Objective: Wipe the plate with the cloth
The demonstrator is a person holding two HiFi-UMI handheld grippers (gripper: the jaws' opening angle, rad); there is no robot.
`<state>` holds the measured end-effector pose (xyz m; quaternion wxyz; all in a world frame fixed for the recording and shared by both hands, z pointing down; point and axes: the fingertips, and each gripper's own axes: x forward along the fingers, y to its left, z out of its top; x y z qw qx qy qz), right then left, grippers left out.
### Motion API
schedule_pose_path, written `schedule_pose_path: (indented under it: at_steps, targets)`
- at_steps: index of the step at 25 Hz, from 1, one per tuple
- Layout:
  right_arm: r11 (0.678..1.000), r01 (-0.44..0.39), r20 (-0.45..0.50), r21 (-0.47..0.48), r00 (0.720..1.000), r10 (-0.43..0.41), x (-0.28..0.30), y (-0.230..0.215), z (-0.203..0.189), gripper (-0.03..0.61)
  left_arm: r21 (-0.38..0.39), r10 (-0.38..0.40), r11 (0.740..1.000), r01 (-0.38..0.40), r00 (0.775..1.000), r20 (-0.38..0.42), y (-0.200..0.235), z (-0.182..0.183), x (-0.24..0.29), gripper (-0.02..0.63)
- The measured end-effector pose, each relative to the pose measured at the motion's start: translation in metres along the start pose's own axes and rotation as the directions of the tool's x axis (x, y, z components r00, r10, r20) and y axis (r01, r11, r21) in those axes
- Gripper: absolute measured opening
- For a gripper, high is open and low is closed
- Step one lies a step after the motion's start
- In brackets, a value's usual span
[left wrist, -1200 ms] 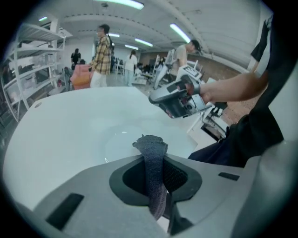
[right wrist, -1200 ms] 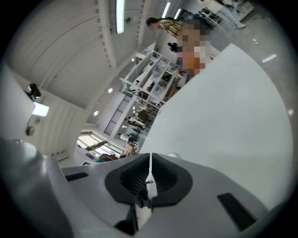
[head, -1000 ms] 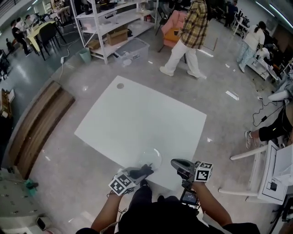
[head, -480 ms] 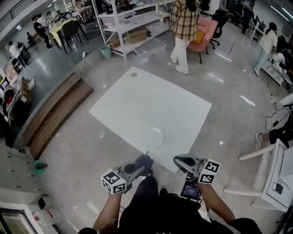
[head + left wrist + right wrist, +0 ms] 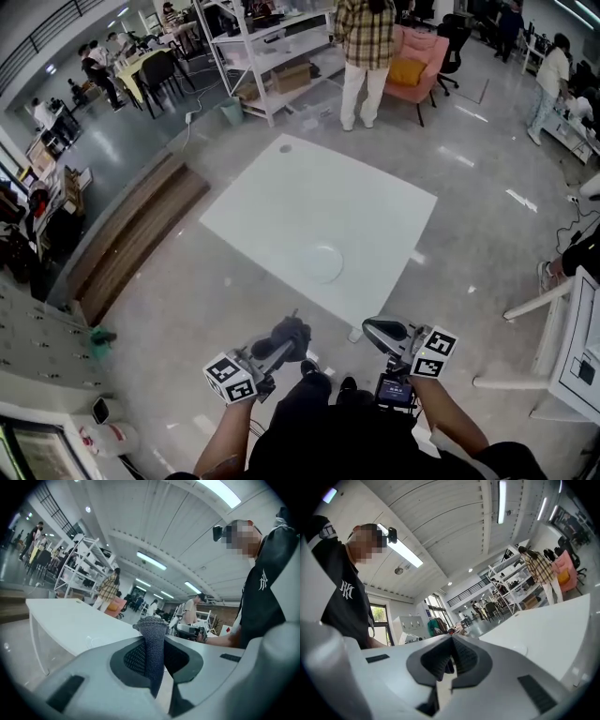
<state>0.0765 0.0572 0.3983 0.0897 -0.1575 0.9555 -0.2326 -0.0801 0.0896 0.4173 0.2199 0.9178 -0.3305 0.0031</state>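
Dark knitted cloth [image 5: 152, 632] clamped between left gripper [image 5: 154, 644] fingers [image 5: 132, 658]; right gripper [image 5: 451, 644] fingers [image 5: 465, 657] together, empty.

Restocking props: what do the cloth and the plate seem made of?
Dark grey-blue cloth: knitted or woven fabric, matte; fine ribbed texture shows.
Round clear plate: glass or clear plastic, glossy; white table shows through, rim glints.

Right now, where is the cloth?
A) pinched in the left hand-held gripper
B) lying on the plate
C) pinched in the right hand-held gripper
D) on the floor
A: the left gripper view shows the dark cloth pinched in the left hand-held gripper. The right hand-held gripper is shut on nothing, and the plate sits bare on the table.
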Motion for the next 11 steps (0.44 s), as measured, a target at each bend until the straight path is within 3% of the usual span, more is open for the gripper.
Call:
schedule_pose_path:
  at_steps: [5,11]
  targets:
    - [0.997,0.067,-0.045,-0.025,0.997,-0.068,-0.004,0.013,-0.009,0.003,0.031,0.001,1.000,-0.001,1.000,0.013,-0.008,0.009,-0.012,0.051]
    - [0.994,0.102,-0.041,-0.025,0.994,-0.103,0.001,0.055,-0.021,0.003,0.051,-0.064,0.997,0.064,0.998,-0.014,-0.023,0.005,-0.043,0.051]
